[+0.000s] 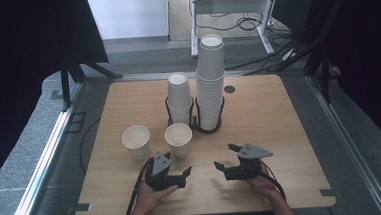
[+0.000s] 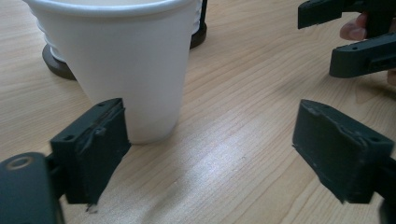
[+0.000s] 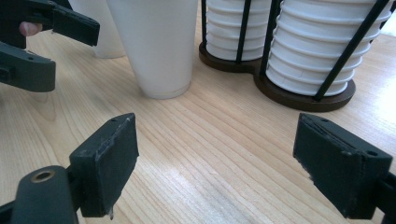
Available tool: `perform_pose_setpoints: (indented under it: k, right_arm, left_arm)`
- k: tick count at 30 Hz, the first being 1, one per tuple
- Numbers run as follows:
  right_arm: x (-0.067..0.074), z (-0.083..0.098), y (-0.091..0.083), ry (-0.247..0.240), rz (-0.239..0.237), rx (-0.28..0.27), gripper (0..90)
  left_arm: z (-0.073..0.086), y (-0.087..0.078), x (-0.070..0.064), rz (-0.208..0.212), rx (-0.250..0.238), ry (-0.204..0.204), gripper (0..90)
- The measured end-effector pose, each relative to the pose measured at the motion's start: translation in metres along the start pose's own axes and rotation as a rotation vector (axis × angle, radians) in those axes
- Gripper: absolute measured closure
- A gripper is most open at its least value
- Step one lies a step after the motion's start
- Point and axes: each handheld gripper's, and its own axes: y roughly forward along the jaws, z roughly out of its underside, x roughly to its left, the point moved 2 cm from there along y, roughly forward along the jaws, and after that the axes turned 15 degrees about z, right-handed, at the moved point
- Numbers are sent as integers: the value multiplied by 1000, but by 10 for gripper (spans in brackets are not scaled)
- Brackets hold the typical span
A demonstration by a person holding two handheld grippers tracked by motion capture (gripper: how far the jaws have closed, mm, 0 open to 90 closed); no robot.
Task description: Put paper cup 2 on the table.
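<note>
Two loose white paper cups stand upright on the wooden table [image 1: 280, 132]: one at the left [image 1: 136, 140], one right of it [image 1: 179, 137]. My left gripper [image 1: 178, 163] sits low just in front of the right-hand cup, jaws open and empty. In the left gripper view that cup [image 2: 130, 70] stands beyond the left jaw, not between the pads, and my left gripper [image 2: 210, 144] has bare wood in its gap. My right gripper [image 1: 224, 155] rests open near the front middle, with nothing between its jaws [image 3: 215, 154]. The same cup [image 3: 159, 46] stands ahead of it.
A black wire holder [image 1: 207, 129] at the table's middle holds a short cup stack [image 1: 179, 100] and a tall one [image 1: 211, 81], close behind the loose cups. Black curtains flank the table; a desk frame and cables lie beyond it.
</note>
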Motion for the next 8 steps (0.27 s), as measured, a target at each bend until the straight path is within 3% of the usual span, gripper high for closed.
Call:
perform_pose_setpoints:
  k: [8]
  right_arm:
    - [-2,-1,-1,3,0,-8,144]
  left_arm:
    - [0,1,2,23,5,-11,140]
